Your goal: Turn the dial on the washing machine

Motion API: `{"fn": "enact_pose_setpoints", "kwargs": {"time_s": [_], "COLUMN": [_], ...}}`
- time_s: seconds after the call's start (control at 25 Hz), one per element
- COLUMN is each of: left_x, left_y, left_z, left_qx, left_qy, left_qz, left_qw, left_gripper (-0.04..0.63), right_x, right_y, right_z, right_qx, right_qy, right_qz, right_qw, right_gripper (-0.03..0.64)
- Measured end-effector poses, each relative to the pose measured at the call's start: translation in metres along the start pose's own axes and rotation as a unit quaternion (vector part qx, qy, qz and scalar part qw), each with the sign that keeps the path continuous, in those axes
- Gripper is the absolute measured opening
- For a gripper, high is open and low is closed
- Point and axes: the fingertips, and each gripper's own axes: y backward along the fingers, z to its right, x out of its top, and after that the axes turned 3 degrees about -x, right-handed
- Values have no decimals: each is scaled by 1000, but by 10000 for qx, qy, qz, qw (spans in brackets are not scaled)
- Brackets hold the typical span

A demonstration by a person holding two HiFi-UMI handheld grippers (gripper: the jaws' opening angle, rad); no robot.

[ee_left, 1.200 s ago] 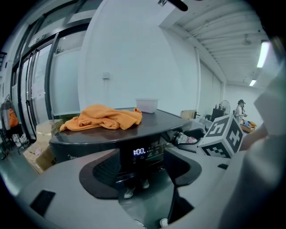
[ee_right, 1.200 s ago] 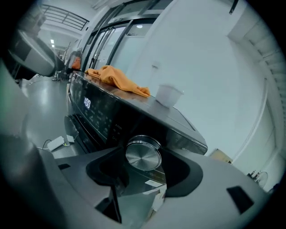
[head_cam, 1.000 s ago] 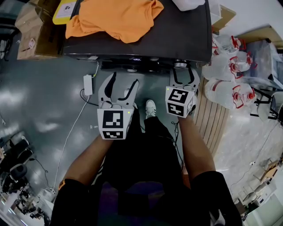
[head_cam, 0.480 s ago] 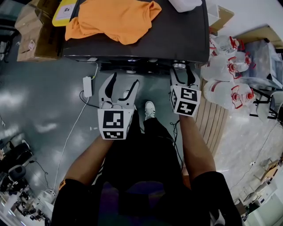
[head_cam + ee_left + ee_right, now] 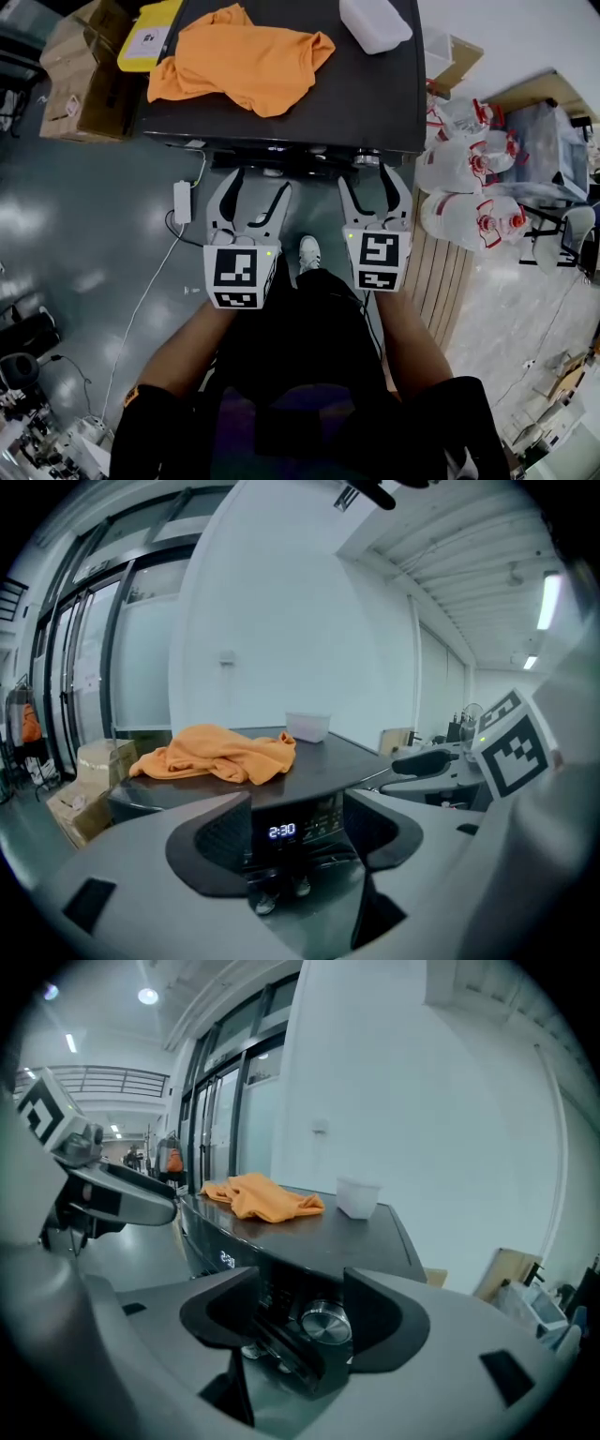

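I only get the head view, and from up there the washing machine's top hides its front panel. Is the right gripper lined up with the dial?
Observer: Yes. In the right gripper view the silver dial shows in the gap of the right gripper, nearer the right-hand finger.
Operator: Are the fingers on it?
Observer: No. The fingers stand apart and neither touches the dial, which looks to lie just beyond their tips.
Operator: And the left side?
Observer: The left gripper faces the lit display, which reads 2:30 and is framed between its open fingers.
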Motion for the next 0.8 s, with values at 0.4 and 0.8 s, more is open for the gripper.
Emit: {"fn": "enact_pose_setpoints", "kwargs": {"time_s": [0.4,0.8], "left_x": [36,71], "left_y": [51,97], "left_z": [16,35], "left_qx": [116,264], "left_qy": [-47,117], "left_qz": [260,431], "left_qw": [9996,9987], "left_gripper": [301,301], "right_x": [51,91], "right_y": [64,116], "right_z": [-25,-27], "right_qx": [591,801], "right_qy": [192,378], "right_qz": [528,893], "right_qw": [9967,9921], "right_gripper": [304,301]}}
